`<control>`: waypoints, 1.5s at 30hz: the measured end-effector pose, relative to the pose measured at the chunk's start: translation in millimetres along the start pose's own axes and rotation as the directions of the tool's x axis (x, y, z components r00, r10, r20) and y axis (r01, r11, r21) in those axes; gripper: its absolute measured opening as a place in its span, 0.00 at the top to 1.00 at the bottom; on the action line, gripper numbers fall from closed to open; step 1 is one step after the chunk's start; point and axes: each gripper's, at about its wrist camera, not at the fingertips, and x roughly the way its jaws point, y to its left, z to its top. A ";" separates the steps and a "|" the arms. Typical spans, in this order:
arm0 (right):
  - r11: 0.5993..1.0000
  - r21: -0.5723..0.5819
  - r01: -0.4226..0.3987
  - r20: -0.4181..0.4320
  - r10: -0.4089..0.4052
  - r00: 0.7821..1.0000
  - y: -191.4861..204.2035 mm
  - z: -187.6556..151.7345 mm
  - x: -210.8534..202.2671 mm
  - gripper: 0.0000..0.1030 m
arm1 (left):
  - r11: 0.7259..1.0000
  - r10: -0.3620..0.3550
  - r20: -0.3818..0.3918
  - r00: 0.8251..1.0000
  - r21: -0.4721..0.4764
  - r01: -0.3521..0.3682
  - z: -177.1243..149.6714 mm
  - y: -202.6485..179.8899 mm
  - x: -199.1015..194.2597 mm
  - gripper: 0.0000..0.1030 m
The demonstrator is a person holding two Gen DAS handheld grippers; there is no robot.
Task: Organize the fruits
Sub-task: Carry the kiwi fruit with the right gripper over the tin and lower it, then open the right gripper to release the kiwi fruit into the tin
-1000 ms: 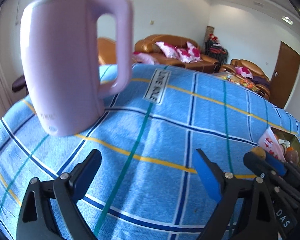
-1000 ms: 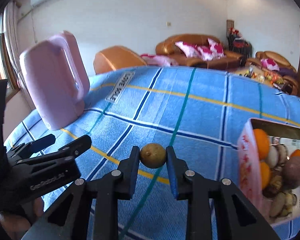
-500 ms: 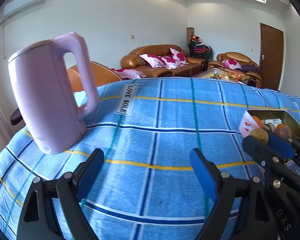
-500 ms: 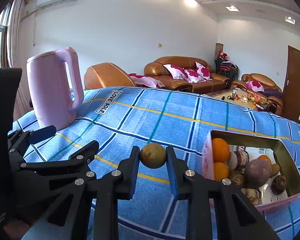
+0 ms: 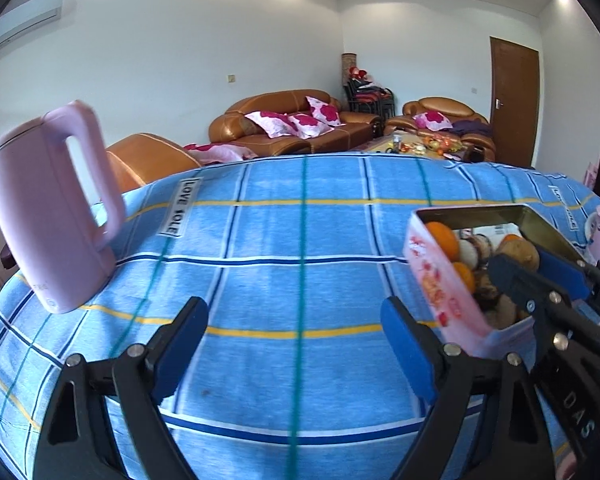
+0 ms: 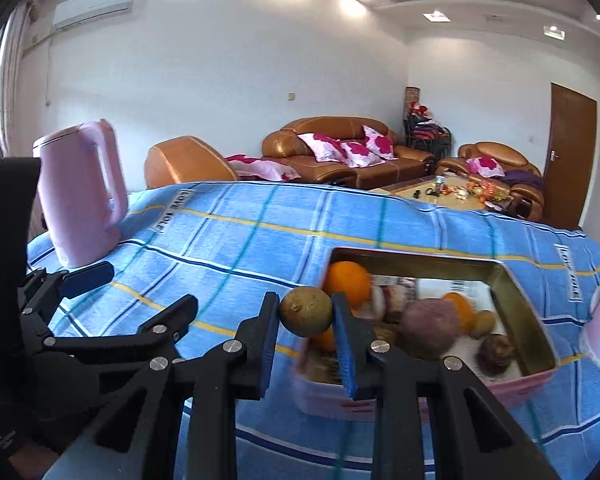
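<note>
Fruit [image 6: 306,311]: 1 in R gripper [image 6: 306,320]; 1 tin [image 6: 512,280].

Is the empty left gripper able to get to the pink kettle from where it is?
Probably yes. The left gripper is open with nothing between its jaws, and only bare blue cloth lies between it and the kettle, which stands upright off to its left. It would have to swing that way.

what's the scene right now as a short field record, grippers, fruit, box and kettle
surface: blue checked cloth
left hand-held gripper: open, nothing between its pads
right hand-held gripper: shut on small brown-green fruit, at the box's near left corner
pink box: open, holds oranges and other produce
pink kettle: upright, far left on the cloth
</note>
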 end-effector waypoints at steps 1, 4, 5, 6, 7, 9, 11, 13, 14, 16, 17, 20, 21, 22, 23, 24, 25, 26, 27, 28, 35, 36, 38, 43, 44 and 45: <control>1.000 0.008 0.012 -0.002 -0.012 1.000 -6.4 -0.3 -0.5 0.72 | 1.000 -0.006 -0.001 1.000 0.004 0.006 0.5 -4.8 0.1 0.12; 0.998 0.025 0.053 -0.008 -0.053 0.999 -25.5 -1.4 -0.9 0.72 | 1.000 -0.021 -0.002 1.000 0.013 0.021 3.1 -18.4 1.6 0.12; 0.997 0.034 0.068 -0.013 -0.067 0.998 -33.0 -1.5 -0.2 0.72 | 0.999 -0.030 -0.003 1.000 0.016 0.030 4.6 -24.2 1.6 0.12; 0.996 0.042 0.078 -0.017 -0.078 0.997 -39.5 -1.7 0.2 0.72 | 0.999 -0.039 -0.002 0.999 0.020 0.039 6.2 -28.9 2.0 0.12; 0.995 0.051 0.090 -0.019 -0.089 0.996 -46.3 -1.9 0.7 0.72 | 0.998 -0.050 0.001 0.999 0.024 0.050 7.8 -34.7 1.6 0.12; 0.991 0.064 0.117 -0.022 -0.116 0.993 -60.2 -2.0 0.5 0.72 | 0.997 -0.066 0.012 0.998 0.035 0.066 10.0 -47.2 0.5 0.12; 0.987 0.073 0.142 -0.026 -0.140 0.990 -73.0 -1.8 1.2 0.72 | 0.995 -0.086 0.021 0.996 0.053 0.085 11.7 -61.2 -0.2 0.12; 0.983 0.095 0.157 -0.035 -0.155 0.987 -85.3 -1.4 2.8 0.72 | 0.993 -0.102 0.020 0.995 0.066 0.101 13.0 -72.4 1.0 0.12; 0.982 0.106 0.159 -0.043 -0.155 0.987 -91.2 -1.0 5.0 0.72 | 0.992 -0.111 0.017 0.994 0.069 0.109 14.2 -78.5 2.4 0.12; 0.979 0.112 0.171 -0.057 -0.165 0.985 -98.8 -0.5 9.3 0.72 | 0.990 -0.124 0.011 0.992 0.069 0.123 16.9 -89.0 4.8 0.12; 0.978 0.117 0.174 -0.068 -0.167 0.984 -102.7 0.3 11.8 0.72 | 0.990 -0.127 0.009 0.992 0.067 0.126 18.5 -94.1 6.3 0.13; 0.972 0.142 0.186 -0.086 -0.175 0.981 -118.1 0.4 14.6 0.72 | 0.989 -0.140 -0.006 0.990 0.050 0.140 22.0 -103.8 13.0 0.12; 0.971 0.148 0.188 -0.088 -0.176 0.980 -120.5 0.6 15.1 0.72 | 0.988 -0.150 -0.013 0.989 0.045 0.150 22.2 -105.2 15.5 0.12; 0.970 0.153 0.188 -0.090 -0.175 0.980 -123.5 0.5 16.0 0.72 | 0.987 -0.154 -0.022 0.988 0.043 0.155 21.9 -107.2 18.3 0.12; 0.971 0.153 0.186 -0.093 -0.174 0.980 -125.7 0.7 17.5 0.72 | 0.987 -0.154 -0.034 0.988 0.045 0.155 21.3 -107.6 20.7 0.12; 0.971 0.151 0.184 -0.099 -0.171 0.980 -126.9 1.1 19.1 0.72 | 0.986 -0.156 -0.042 0.987 0.045 0.158 21.2 -107.9 22.2 0.12; 0.972 0.153 0.178 -0.101 -0.164 0.981 -127.8 1.6 20.5 0.72 | 0.986 -0.160 -0.047 0.986 0.039 0.162 21.2 -107.0 23.1 0.12; 0.973 0.153 0.173 -0.102 -0.158 0.982 -128.2 1.9 21.6 0.72 | 0.986 -0.165 -0.050 0.985 0.030 0.166 21.1 -106.4 24.1 0.12; 0.974 0.151 0.169 -0.103 -0.154 0.983 -128.0 2.5 23.1 0.72 | 0.985 -0.168 -0.053 0.984 0.020 0.169 21.2 -104.6 25.3 0.11; 0.975 0.147 0.166 -0.105 -0.152 0.983 -127.5 3.0 24.6 0.72 | 0.985 -0.170 -0.060 0.984 0.009 0.171 21.1 -102.5 26.7 0.10; 0.985 0.131 0.110 -0.111 -0.096 0.989 -121.9 6.5 32.2 0.72 | 0.983 -0.178 -0.075 0.981 -0.046 0.175 18.8 -91.8 29.4 0.09; 0.987 0.125 0.105 -0.110 -0.091 0.990 -120.5 7.0 33.1 0.72 | 0.985 -0.171 -0.074 0.982 -0.046 0.168 18.4 -90.8 28.7 0.09; 0.989 0.119 0.089 -0.122 -0.074 0.990 -119.3 7.3 36.4 0.72 | 0.985 -0.166 -0.073 0.983 -0.055 0.162 18.2 -88.7 28.7 0.09; 0.988 0.141 0.057 -0.139 -0.038 0.990 -122.4 5.9 39.8 0.72 | 0.983 -0.175 -0.090 0.980 -0.073 0.169 18.3 -85.9 33.3 0.04; 0.988 0.142 0.057 -0.139 -0.037 0.990 -122.4 6.2 40.4 0.71 | 0.983 -0.174 -0.089 0.981 -0.073 0.168 18.6 -85.6 33.5 0.04; 0.988 0.143 0.055 -0.138 -0.035 0.990 -122.3 6.2 40.2 0.71 | 0.983 -0.172 -0.087 0.981 -0.072 0.166 18.3 -85.8 33.1 0.04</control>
